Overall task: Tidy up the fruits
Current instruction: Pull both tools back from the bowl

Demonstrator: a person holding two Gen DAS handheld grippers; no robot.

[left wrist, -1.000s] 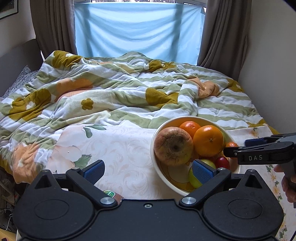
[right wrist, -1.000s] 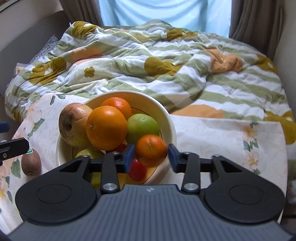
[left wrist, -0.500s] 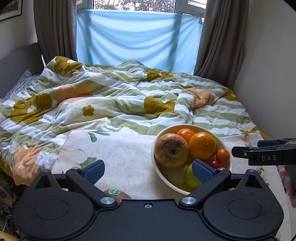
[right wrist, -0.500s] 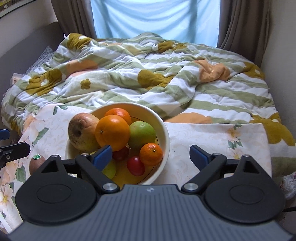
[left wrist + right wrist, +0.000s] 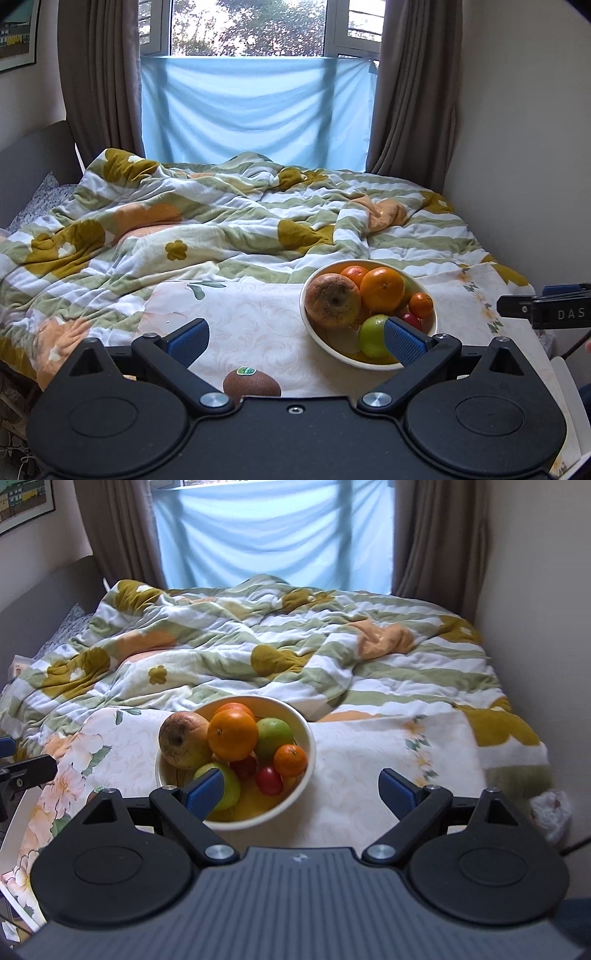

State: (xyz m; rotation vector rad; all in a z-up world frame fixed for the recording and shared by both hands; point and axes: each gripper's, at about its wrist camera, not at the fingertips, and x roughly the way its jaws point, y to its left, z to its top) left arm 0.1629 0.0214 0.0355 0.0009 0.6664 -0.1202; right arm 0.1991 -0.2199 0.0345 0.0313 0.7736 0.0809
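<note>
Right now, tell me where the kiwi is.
In the left wrist view the kiwi lies on the floral cloth, outside and left of the fruit bowl, just ahead of the open left gripper.

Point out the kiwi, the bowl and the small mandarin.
kiwi (image 5: 255,384), left wrist view, on its brown skin below the sticker.
bowl (image 5: 308,738), right wrist view, on its right rim.
small mandarin (image 5: 290,760), right wrist view, on the middle of its peel.

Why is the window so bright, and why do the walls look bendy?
Left wrist view: daylight washes out the window, the fisheye lens bows the curtains and walls, and the bowl and kiwi look sharp. Right wrist view: the window is mostly cut off, the light is softer, and the blanket near the bowl is slightly smeared.
</note>
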